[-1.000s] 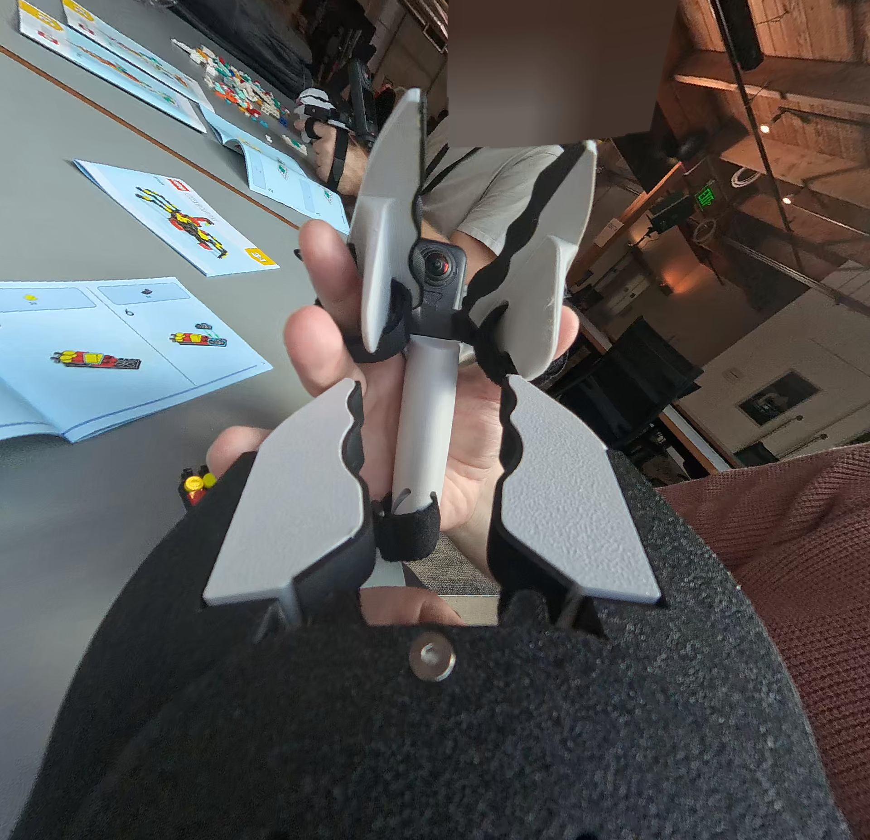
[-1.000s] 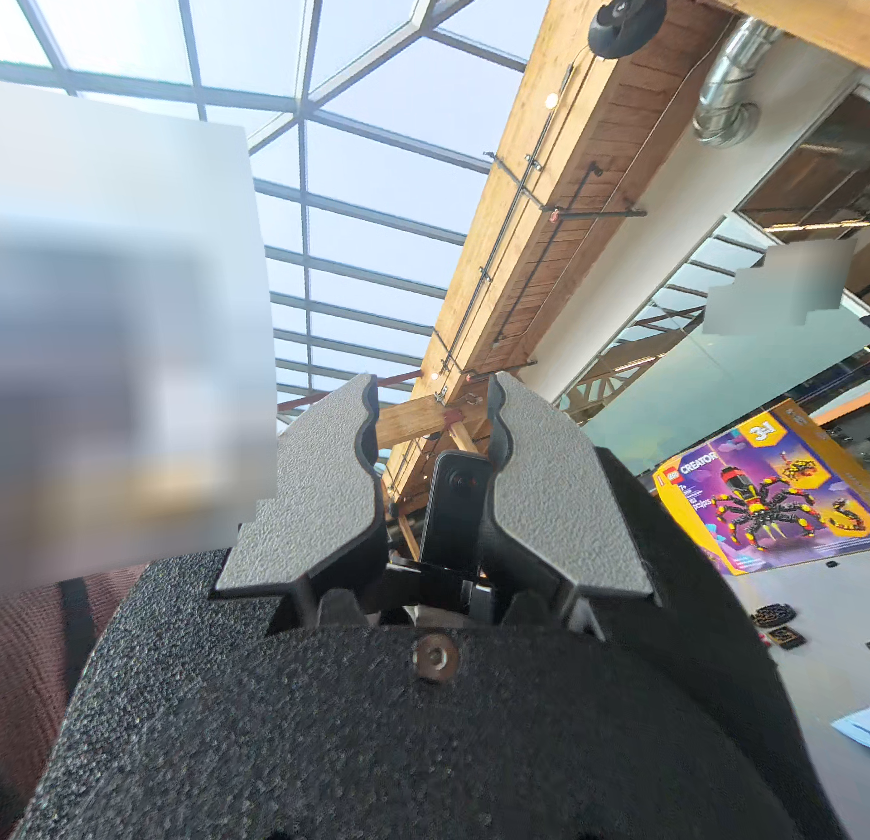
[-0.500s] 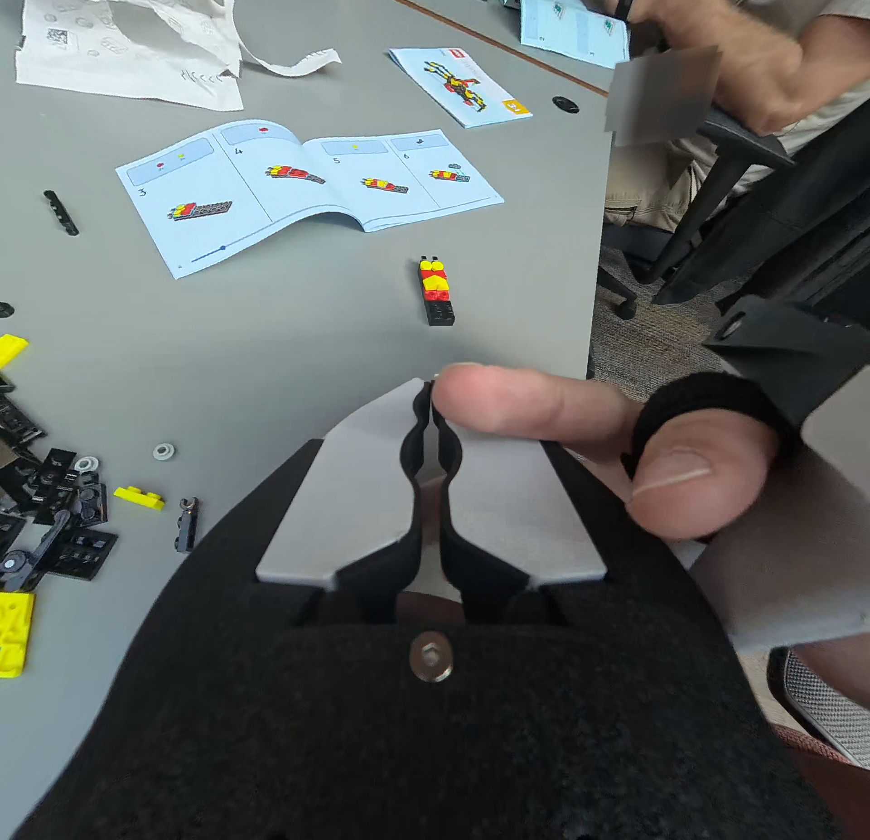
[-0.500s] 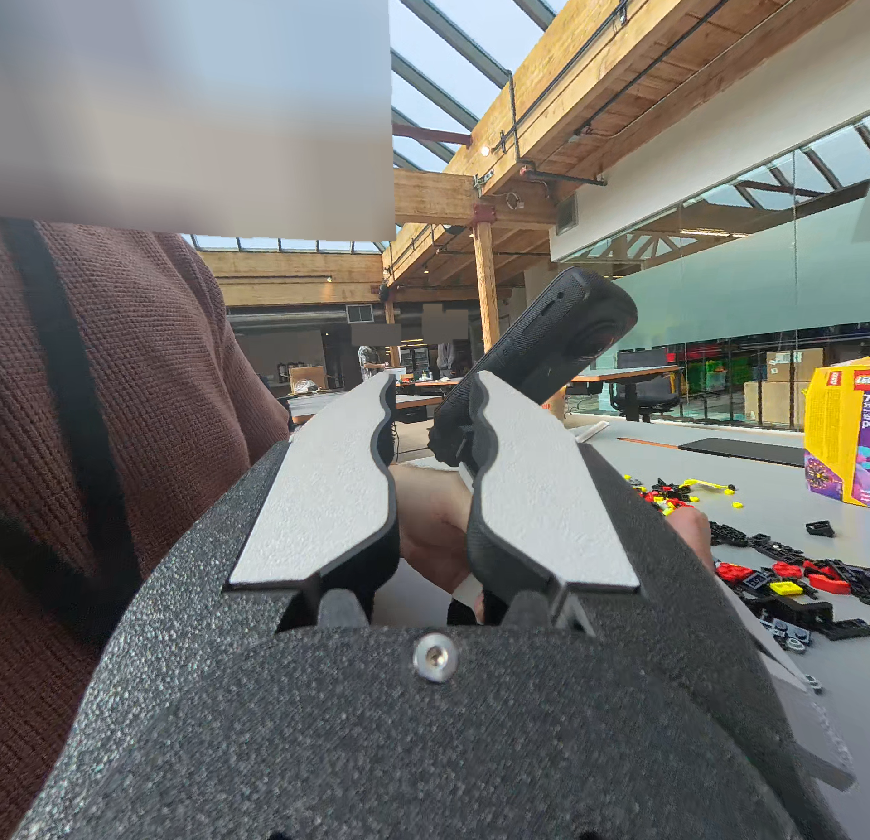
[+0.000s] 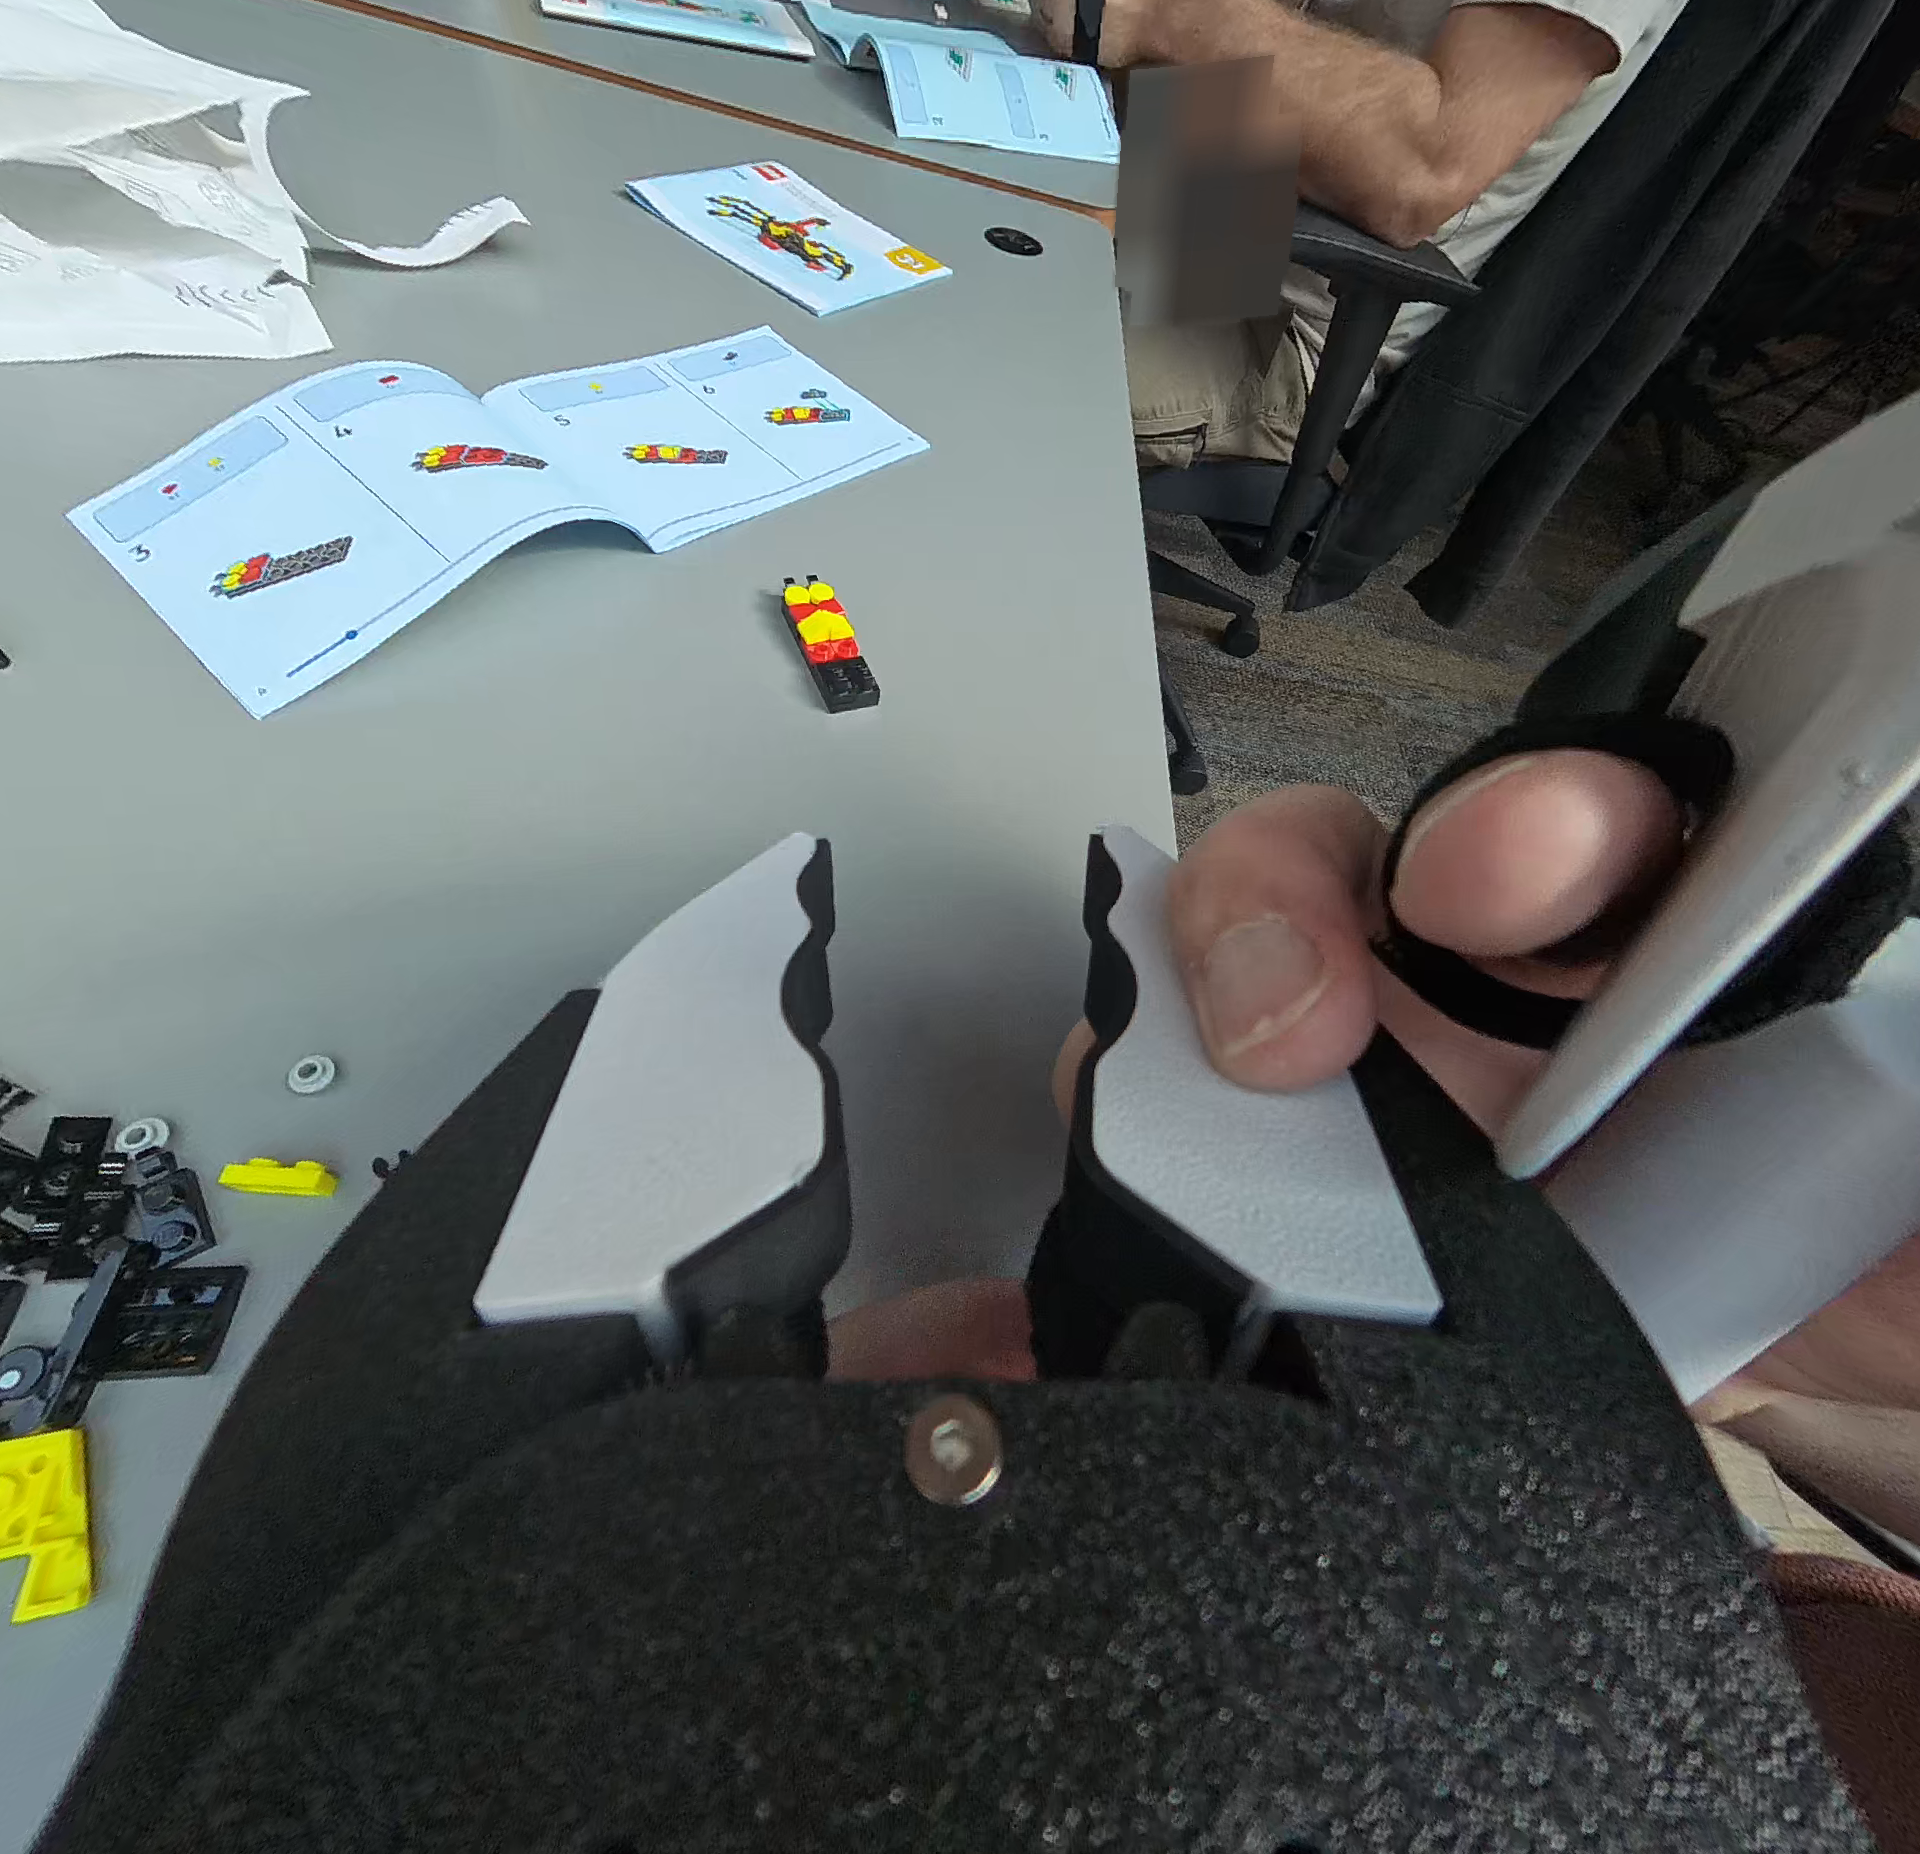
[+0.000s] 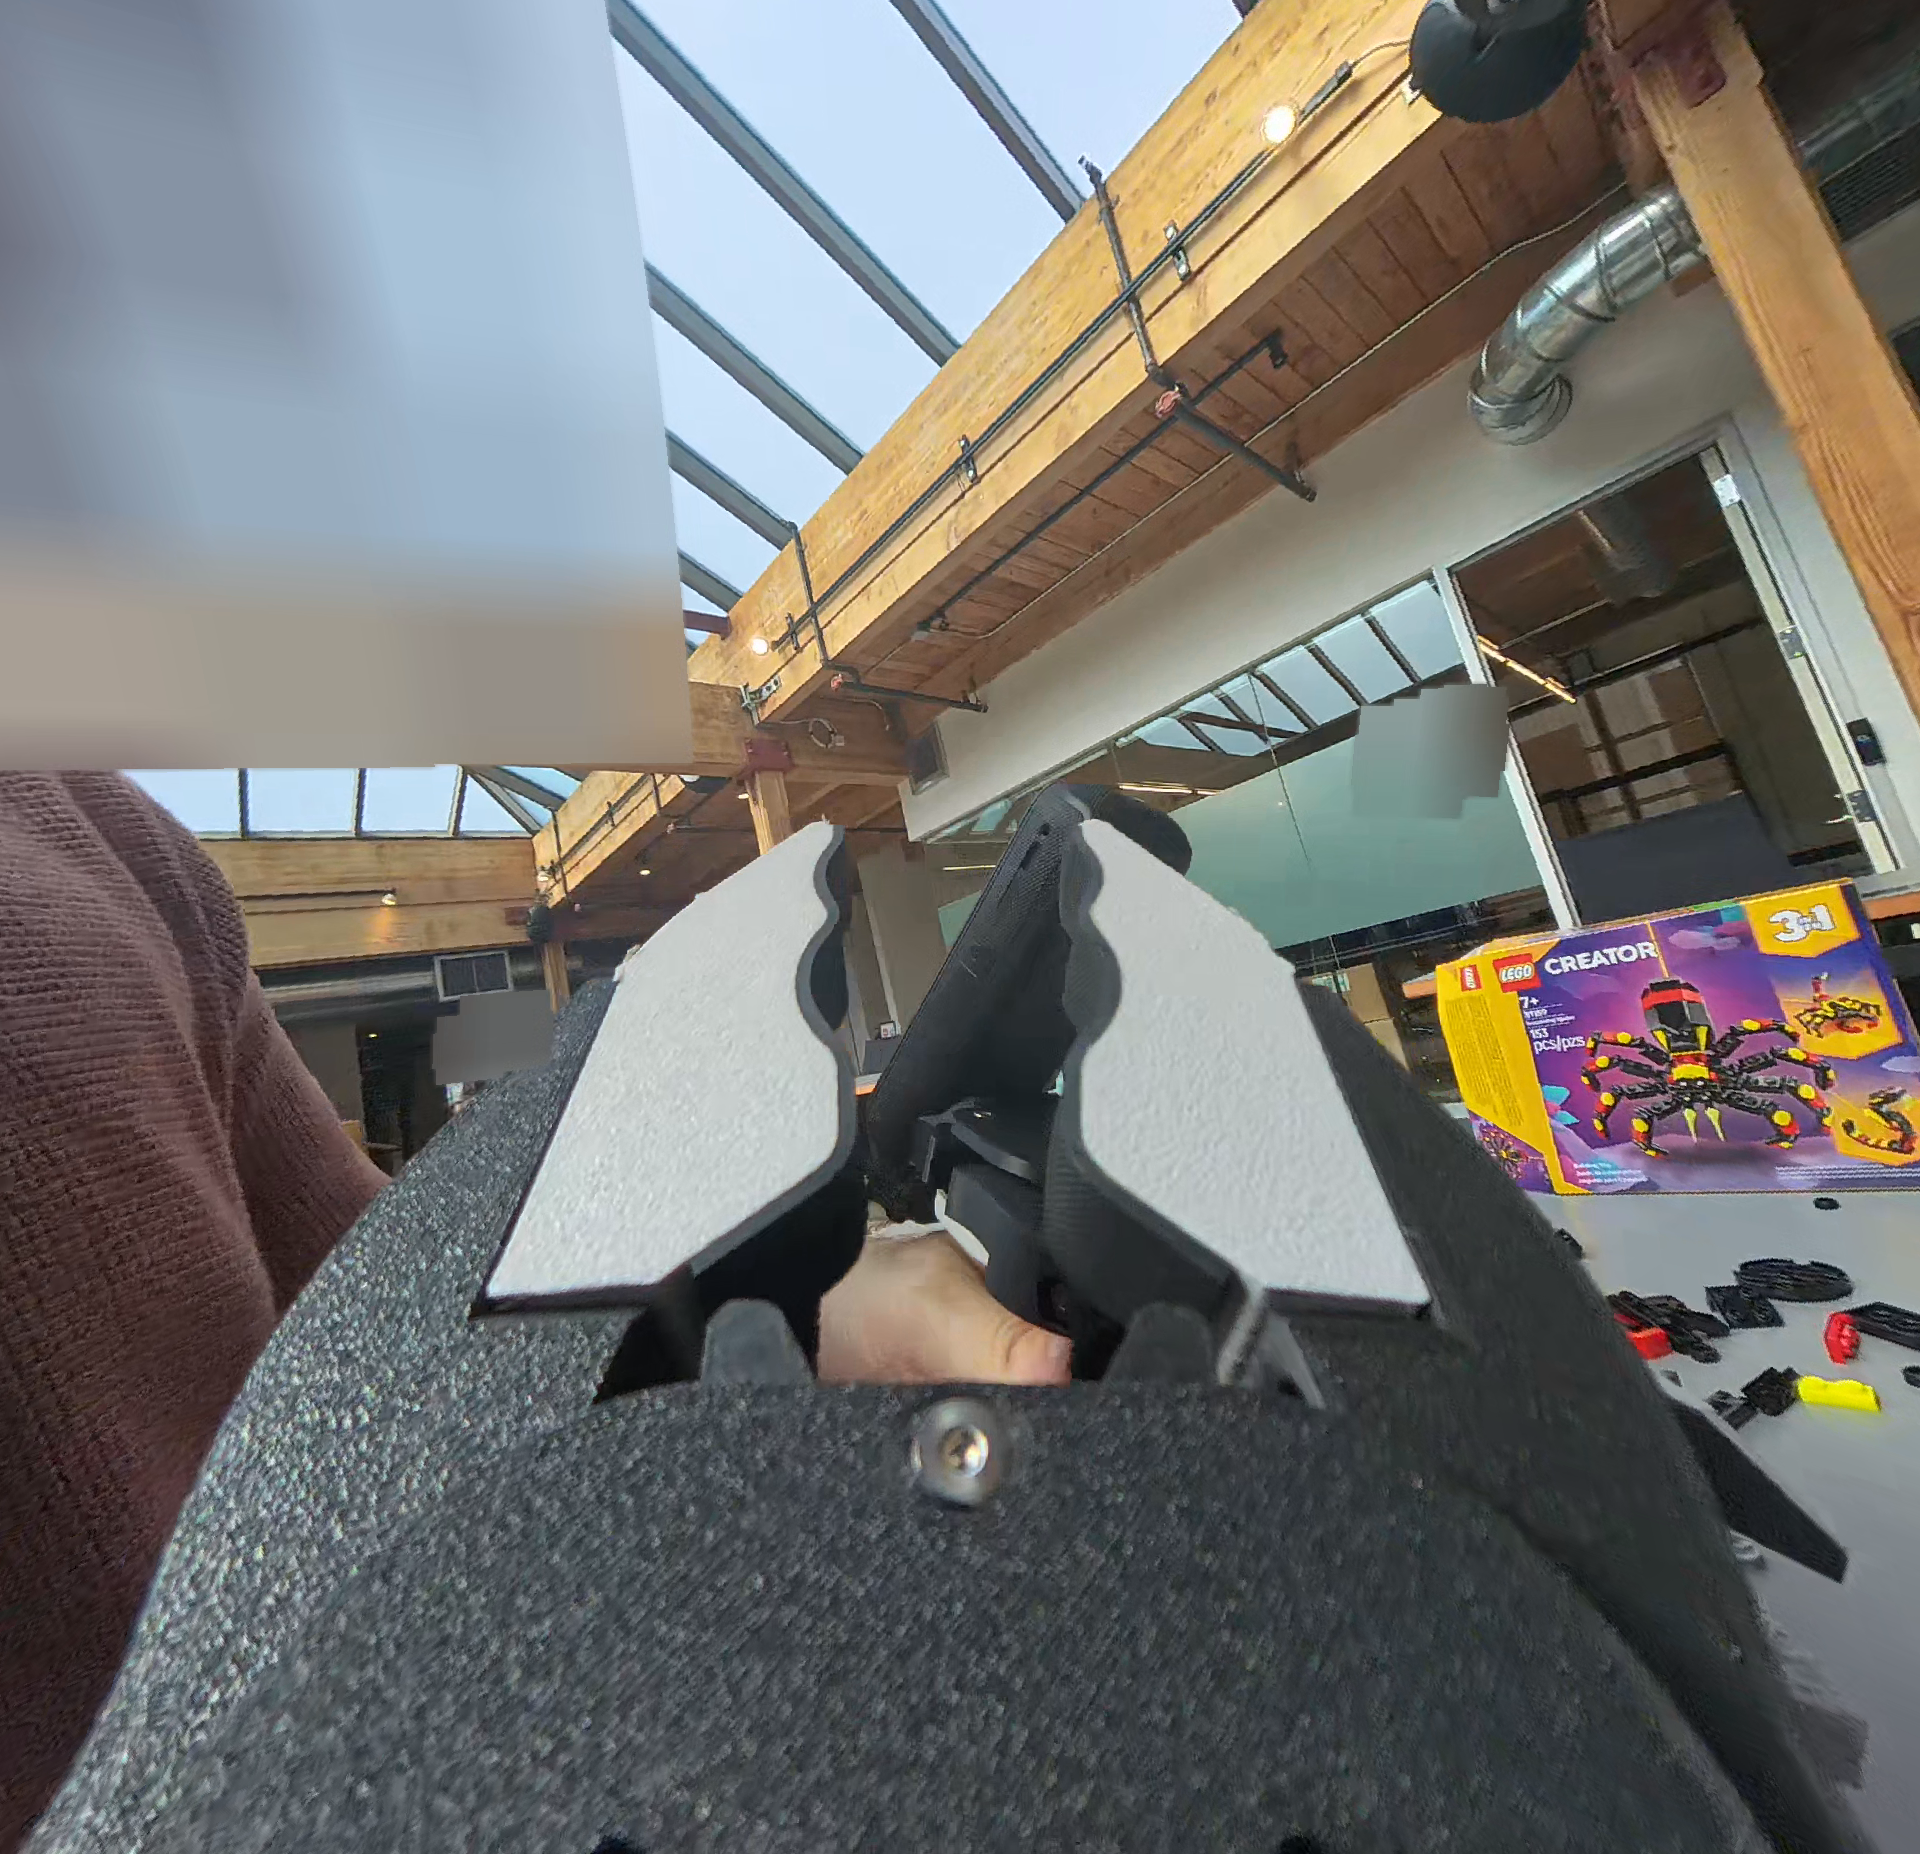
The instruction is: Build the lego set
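My left gripper (image 5: 961,848) is open and empty, low over the grey table (image 5: 582,869). A thumb (image 5: 1262,963) of the hand wearing the right gripper rests on its right finger. A small black, red and yellow lego build (image 5: 831,646) lies ahead near the table's right edge. An open instruction booklet (image 5: 468,495) lies beyond it. My right gripper (image 6: 958,833) points up towards the ceiling with its jaws apart. The left gripper's black camera (image 6: 977,973) shows in the gap; I cannot tell if it touches.
Loose black pieces (image 5: 104,1233), a yellow brick (image 5: 278,1176) and a yellow plate (image 5: 42,1513) lie at the left. A torn white paper bag (image 5: 135,194) and a closed booklet (image 5: 790,235) lie farther back. The lego box (image 6: 1683,1035) stands behind loose pieces (image 6: 1766,1326). Another person sits at the back right. My hands' fingertips stand some 15 cm from each other. My left gripper is the nearer one to the yellow brick (image 5: 278,1176): about 12 cm, against 25 cm.
My left gripper was shut half a second ago and its jaws now stand apart. The right gripper has tilted further up and its jaws have widened.
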A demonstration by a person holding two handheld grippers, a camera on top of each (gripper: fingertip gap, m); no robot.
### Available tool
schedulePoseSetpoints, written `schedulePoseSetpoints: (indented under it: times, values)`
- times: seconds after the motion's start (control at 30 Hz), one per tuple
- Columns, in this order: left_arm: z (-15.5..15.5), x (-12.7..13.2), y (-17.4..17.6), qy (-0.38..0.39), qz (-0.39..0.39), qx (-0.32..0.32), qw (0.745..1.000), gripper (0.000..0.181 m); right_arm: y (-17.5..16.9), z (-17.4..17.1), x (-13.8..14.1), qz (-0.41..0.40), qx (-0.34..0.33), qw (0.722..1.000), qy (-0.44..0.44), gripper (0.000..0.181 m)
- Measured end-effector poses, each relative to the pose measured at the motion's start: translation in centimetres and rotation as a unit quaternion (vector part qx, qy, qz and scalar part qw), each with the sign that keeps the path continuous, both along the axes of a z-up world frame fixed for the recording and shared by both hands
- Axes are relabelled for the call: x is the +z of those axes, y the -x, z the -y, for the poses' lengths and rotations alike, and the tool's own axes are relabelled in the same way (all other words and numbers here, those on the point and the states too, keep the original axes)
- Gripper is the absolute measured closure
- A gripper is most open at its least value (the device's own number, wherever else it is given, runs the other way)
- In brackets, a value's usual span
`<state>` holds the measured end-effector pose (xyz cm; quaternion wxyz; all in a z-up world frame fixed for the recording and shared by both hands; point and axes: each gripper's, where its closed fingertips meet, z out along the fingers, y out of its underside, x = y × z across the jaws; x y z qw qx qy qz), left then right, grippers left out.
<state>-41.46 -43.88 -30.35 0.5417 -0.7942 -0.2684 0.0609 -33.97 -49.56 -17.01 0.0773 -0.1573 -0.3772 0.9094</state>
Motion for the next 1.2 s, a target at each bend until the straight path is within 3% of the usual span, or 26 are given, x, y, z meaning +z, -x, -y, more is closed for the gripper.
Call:
schedulePoseSetpoints:
  times: [0.07, 0.2, 0.37, 0.57, 0.73, 0.9, 0.97, 1.0, 1.07, 1.2]
  values:
    - [0.3, -0.5, -0.4, 0.012, 0.024, -0.010, 1.000, 0.139, 0.1, 0.3, -0.1, 0.003, -0.012, 1.000, 0.009, 0.143]
    - [1.6, -0.8, -0.1, 0.044, 0.026, 0.012, 0.999, 0.128, 0.1, 0.5, 0.2, 0.011, -0.024, 0.999, 0.040, 0.144]
    - [2.4, 0.8, 0.0, 0.016, -0.054, -0.006, 0.998, 0.117, -0.7, 2.0, 0.6, -0.012, -0.038, 0.999, 0.025, 0.144]
    - [4.8, -1.1, -1.1, 0.011, -0.059, 0.017, 0.998, 0.118, -1.2, 4.3, -1.4, 0.012, -0.027, 0.999, 0.019, 0.144]
    - [6.6, -2.7, -0.5, 0.043, -0.022, 0.044, 0.998, 0.108, -0.6, 5.1, -2.1, 0.036, -0.003, 0.999, 0.033, 0.144]
    - [6.5, -4.9, -0.9, 0.062, 0.090, -0.001, 0.994, 0.106, 0.6, 5.2, -2.8, 0.072, 0.021, 0.997, 0.035, 0.144]
    - [6.7, -5.6, -0.9, 0.104, 0.076, -0.027, 0.991, 0.105, 1.3, 4.9, -3.3, 0.098, 0.047, 0.993, 0.047, 0.144]
    - [7.2, -6.1, -0.2, 0.134, 0.058, -0.003, 0.989, 0.092, 1.8, 4.9, -3.7, 0.110, 0.053, 0.991, 0.044, 0.144]
    - [7.7, -7.0, 0.5, 0.182, 0.026, 0.014, 0.983, 0.089, 2.8, 4.8, -4.8, 0.149, 0.074, 0.985, 0.036, 0.144]
    - [7.8, -7.3, 0.5, 0.198, 0.015, -0.003, 0.980, 0.075, 2.7, 5.3, -6.0, 0.197, 0.133, 0.971, -0.034, 0.146]
